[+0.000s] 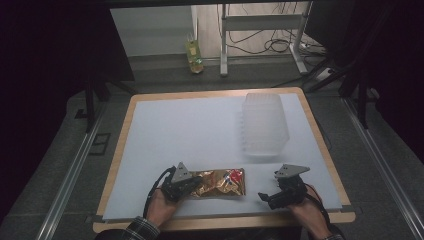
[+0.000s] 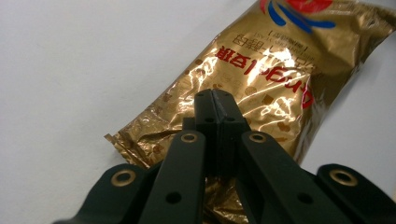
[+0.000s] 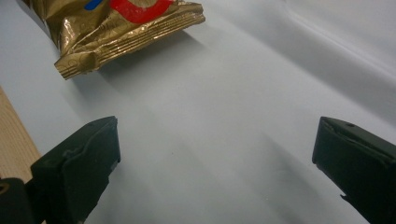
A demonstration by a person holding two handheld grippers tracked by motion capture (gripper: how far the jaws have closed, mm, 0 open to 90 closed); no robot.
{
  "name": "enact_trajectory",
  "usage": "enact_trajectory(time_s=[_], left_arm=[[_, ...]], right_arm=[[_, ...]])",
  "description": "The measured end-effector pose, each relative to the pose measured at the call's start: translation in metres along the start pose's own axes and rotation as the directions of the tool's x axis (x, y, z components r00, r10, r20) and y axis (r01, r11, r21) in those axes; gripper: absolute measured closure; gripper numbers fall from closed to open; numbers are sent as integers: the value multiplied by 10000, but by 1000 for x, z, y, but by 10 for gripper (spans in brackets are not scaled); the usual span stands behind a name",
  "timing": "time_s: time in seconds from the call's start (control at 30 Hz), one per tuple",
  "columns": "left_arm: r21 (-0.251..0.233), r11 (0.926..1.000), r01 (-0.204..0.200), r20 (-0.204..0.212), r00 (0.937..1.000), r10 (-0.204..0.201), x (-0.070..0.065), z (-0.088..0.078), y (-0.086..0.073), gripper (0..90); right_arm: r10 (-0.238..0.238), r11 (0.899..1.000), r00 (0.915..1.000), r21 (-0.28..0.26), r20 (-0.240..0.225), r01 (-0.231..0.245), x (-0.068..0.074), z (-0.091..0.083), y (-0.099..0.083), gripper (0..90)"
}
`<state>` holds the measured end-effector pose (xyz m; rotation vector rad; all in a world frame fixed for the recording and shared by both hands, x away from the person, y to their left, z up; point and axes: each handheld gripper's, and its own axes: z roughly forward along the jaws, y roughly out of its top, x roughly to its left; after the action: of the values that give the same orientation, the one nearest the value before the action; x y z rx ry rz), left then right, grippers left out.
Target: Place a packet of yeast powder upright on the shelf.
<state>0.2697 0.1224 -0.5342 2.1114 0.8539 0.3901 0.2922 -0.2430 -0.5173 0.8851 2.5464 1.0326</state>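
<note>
Gold foil snack bag (image 1: 220, 182) lies flat near the 6 o'clock edge of a desk (image 1: 175, 130) covered with a white sheet. At its 9 o'clock end, the left gripper (image 1: 186, 186), held in a person's left hand (image 1: 161, 207), has its fingers (image 2: 205, 112) clenched together on the crinkled sealed end of the bag, as the left gripper view shows. At about 3 o'clock from the bag, a little apart from it, the right gripper (image 1: 267, 197) rests low over the sheet with its fingers (image 3: 81, 163) spread wide and nothing between them. A clear plastic container (image 1: 265, 125) stands further off, towards 1 o'clock. Judging from this, the pick-up has just begun: one end is gripped, but the bag is not lifted. Carrying it, likely to the container, is still left.
</note>
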Motion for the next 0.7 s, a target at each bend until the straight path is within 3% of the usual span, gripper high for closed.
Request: enact_trajectory(time_s=[0.1,0.3,0.53,0.7], left_arm=[[100,9997,-227,-223,9995,229,-2,-2,-1,898],[56,9997,-222,-288,9993,223,0,-8,-8,898],[-64,9999,139,-301,9994,-140,1,-16,-17,898],[-71,9999,151,-461,9988,-154,-1,-19,-21,898]], right_arm=[[-21,10000,10000,8,-6,21,2,-1,0,10],[18,10000,10000,92,-61,-17,3,-1,1,10],[75,9999,9999,105,-118,-74,5,-1,2,11],[219,9997,9994,65,-260,-218,6,-2,3,11]])
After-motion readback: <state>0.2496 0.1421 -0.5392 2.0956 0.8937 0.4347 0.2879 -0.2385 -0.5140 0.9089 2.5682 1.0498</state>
